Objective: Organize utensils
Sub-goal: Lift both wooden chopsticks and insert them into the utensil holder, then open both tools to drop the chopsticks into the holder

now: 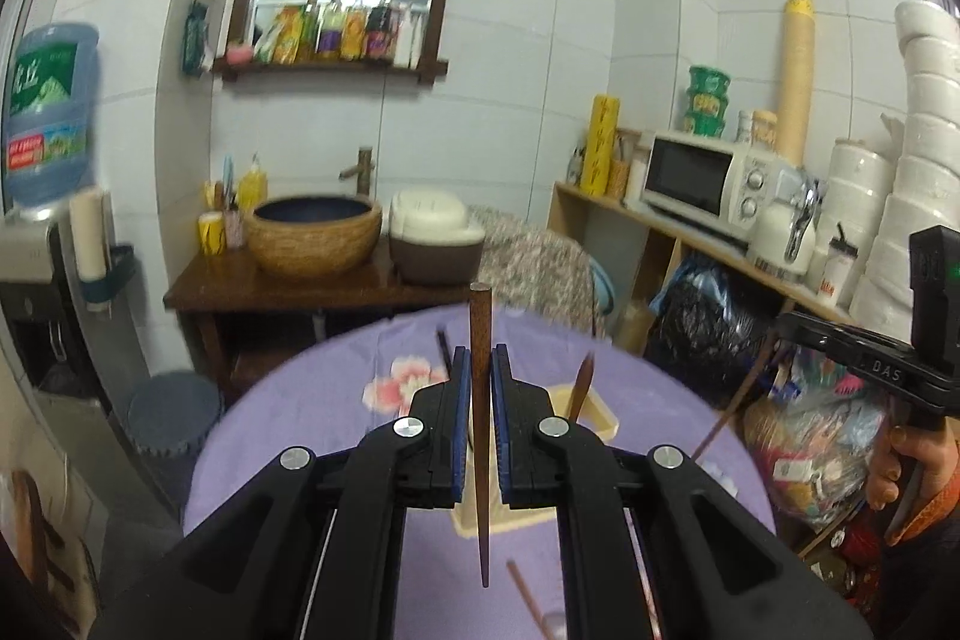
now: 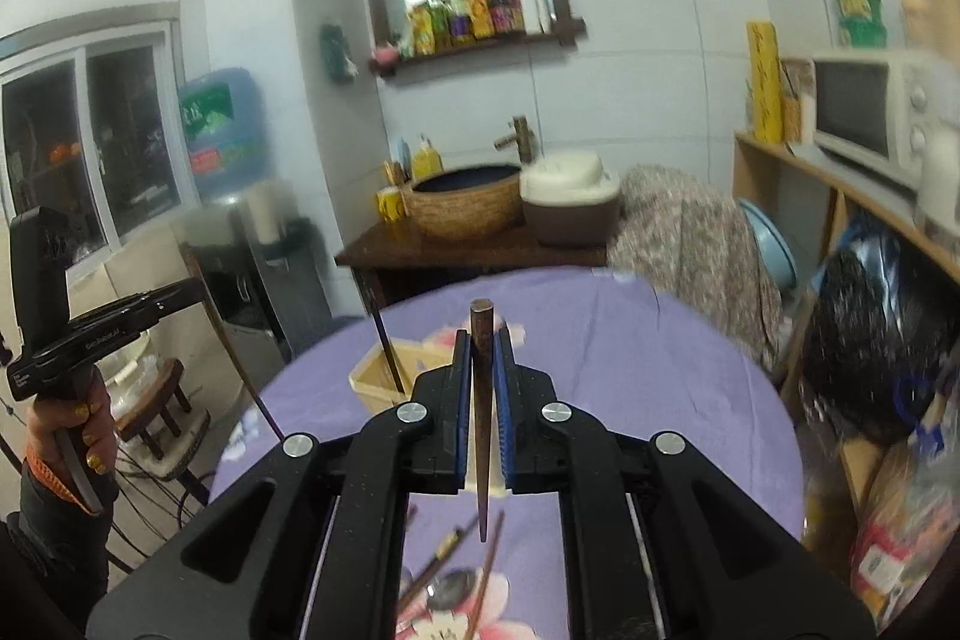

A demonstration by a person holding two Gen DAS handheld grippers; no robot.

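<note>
My left gripper point(image 1: 480, 353) is shut on a brown wooden chopstick point(image 1: 479, 316), held upright between the blue pads with its tip pointing down. My right gripper point(image 2: 482, 337) is shut on a similar chopstick point(image 2: 481, 319). Both hang over a round table with a purple floral cloth point(image 1: 336, 388). A pale wooden utensil box point(image 1: 600, 421) point(image 2: 375, 385) stands on it just beyond the fingers, with a chopstick point(image 1: 581, 382) point(image 2: 389, 349) leaning inside. Loose chopsticks point(image 2: 486, 568) and a metal spoon point(image 2: 450, 589) lie on the cloth beneath the right gripper.
A person's hand point(image 2: 78, 430) holds the other gripper at the left edge of the right wrist view. Behind the table stand a wooden washstand with a basin point(image 1: 315, 235), a water dispenser point(image 2: 264, 274), a cloth-covered chair point(image 2: 690, 226) and a shelf with a microwave point(image 1: 702, 178).
</note>
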